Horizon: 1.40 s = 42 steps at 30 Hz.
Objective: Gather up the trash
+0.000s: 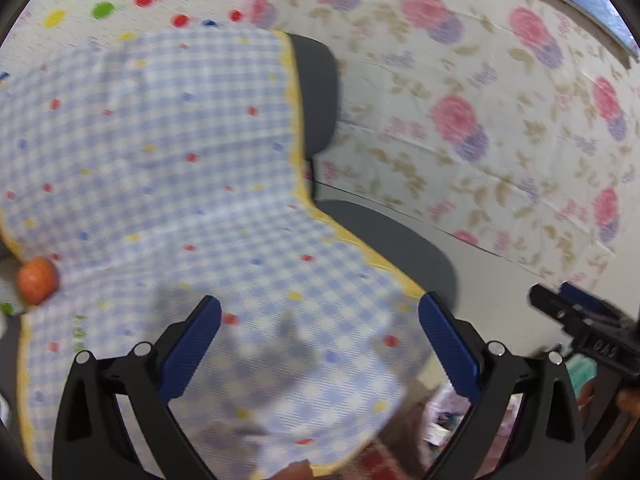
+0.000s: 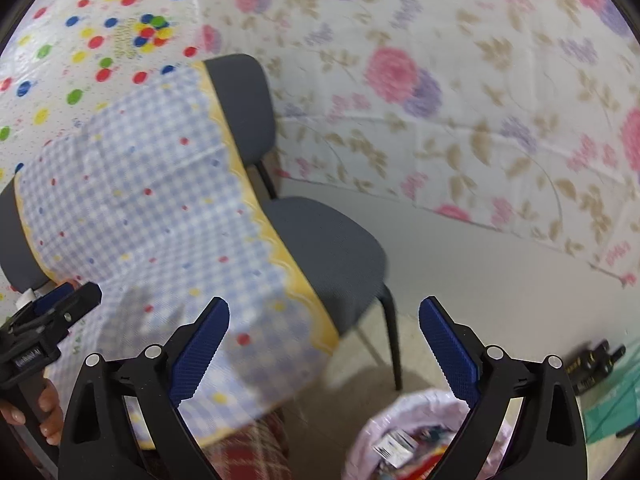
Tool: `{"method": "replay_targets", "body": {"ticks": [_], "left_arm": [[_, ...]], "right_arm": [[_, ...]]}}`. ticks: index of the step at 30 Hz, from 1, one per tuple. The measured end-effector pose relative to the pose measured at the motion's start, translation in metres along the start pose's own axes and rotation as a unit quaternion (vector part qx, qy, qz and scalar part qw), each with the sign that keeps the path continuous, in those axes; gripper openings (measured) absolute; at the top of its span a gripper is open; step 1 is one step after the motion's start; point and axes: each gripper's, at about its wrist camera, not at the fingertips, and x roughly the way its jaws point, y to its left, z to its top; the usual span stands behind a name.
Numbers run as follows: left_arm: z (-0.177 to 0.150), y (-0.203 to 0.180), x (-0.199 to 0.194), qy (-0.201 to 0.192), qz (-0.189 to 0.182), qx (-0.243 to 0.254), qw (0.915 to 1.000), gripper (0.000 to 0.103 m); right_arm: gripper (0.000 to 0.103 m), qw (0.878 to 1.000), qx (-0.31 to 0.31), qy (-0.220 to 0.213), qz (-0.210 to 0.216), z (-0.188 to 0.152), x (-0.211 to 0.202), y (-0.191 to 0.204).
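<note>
My left gripper (image 1: 320, 302) stands open with nothing between its blue pads, above a table under a blue checked cloth (image 1: 160, 160). An orange round thing (image 1: 37, 280) lies at the cloth's left edge. My right gripper (image 2: 325, 304) is open and holds nothing, off the table's right corner. Below it is a bin with a pale pink liner (image 2: 376, 428), with wrappers and a small box inside. The bin's contents (image 1: 440, 428) also show blurred at the lower right of the left wrist view. Each gripper appears in the other's view: the right gripper (image 1: 560, 304), the left gripper (image 2: 60, 308).
A grey chair (image 2: 320, 248) stands at the table's far right side, its back (image 1: 316, 92) against the cloth's yellow border. A floral sheet (image 2: 440, 80) and a dotted sheet (image 2: 80, 40) hang behind. A hand (image 2: 48, 412) holds the left gripper. Black gear (image 2: 592, 364) and a green thing (image 2: 612, 408) lie on the floor.
</note>
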Motion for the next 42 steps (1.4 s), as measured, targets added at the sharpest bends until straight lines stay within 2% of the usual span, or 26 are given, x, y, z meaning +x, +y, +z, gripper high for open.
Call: {"method": "replay_targets", "body": {"ticks": [4,11,19,22,30,42], "left_arm": [[0.002,0.027,-0.012,-0.005,0.059,-0.005,0.9982,0.096],[-0.001,0.082,-0.037,0.005,0.126,-0.034,0.9914,0.096],[-0.011,0.137,-0.063,0.025,0.212,-0.071,0.9743,0.096],[-0.014,0.151,-0.071,0.032,0.232,-0.08,0.9689,0.096],[-0.018,0.173,-0.079,0.036,0.251,-0.102,0.9619,0.096],[-0.017,0.172,-0.076,0.038,0.249,-0.107,0.9619,0.096]], "right_arm": [[0.096,1.0,-0.019,-0.007,0.016,0.015,0.007,0.031],[0.096,0.997,-0.056,-0.007,0.053,0.032,0.018,0.088],[0.096,0.991,-0.1,-0.001,0.092,0.037,0.022,0.142],[0.096,0.988,-0.113,-0.002,0.105,0.038,0.019,0.156],[0.096,0.985,-0.127,0.002,0.118,0.039,0.025,0.178],[0.096,0.985,-0.13,0.008,0.115,0.037,0.03,0.182]]}}
